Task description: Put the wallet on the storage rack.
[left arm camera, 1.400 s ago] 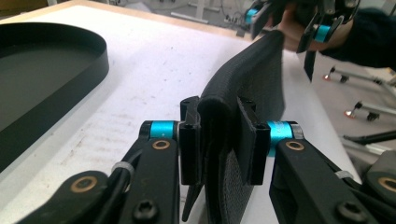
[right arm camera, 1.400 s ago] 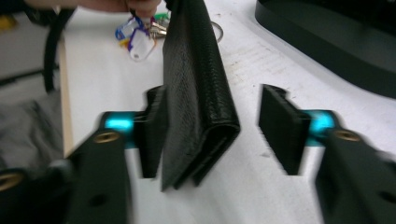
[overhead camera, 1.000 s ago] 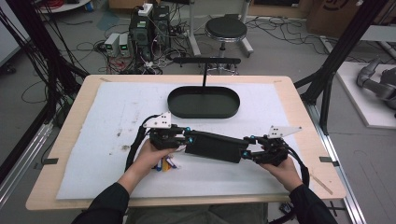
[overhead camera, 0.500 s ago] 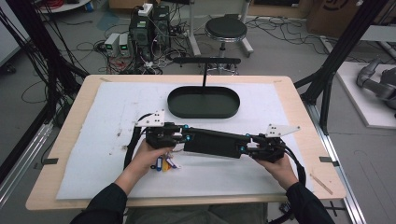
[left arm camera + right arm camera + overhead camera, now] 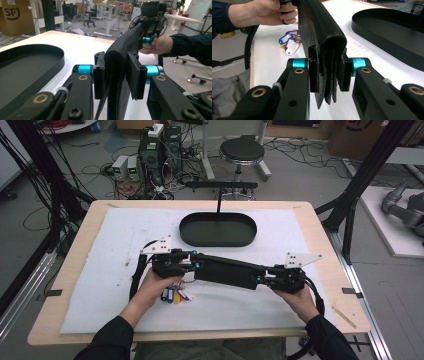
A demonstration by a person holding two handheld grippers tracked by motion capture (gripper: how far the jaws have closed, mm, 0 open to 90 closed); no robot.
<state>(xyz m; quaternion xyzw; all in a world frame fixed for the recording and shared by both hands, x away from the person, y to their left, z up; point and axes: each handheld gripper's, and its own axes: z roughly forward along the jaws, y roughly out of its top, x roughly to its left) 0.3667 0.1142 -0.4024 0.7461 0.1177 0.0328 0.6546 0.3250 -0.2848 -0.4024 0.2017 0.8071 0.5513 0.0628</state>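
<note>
A long black fabric pouch (image 5: 227,270) hangs level above the white mat, held at both ends. My left gripper (image 5: 192,262) is shut on its left end, and my right gripper (image 5: 262,279) is shut on its right end. In the left gripper view the pads clamp the folded pouch (image 5: 117,65) edge-on, with the right gripper (image 5: 147,37) at its far end. The right gripper view shows the pouch (image 5: 322,32) pinched between the jaws. A bunch of keys with coloured tags (image 5: 172,295) lies on the mat under the left hand.
A black oval tray (image 5: 218,244) sits just beyond the pouch, with a black T-shaped stand (image 5: 220,186) behind it. The white mat (image 5: 100,270) covers most of the wooden table. A stool and cables are on the floor past the far edge.
Both grippers have carried the pouch slightly away from the person. The keys under the left hand show a little more.
</note>
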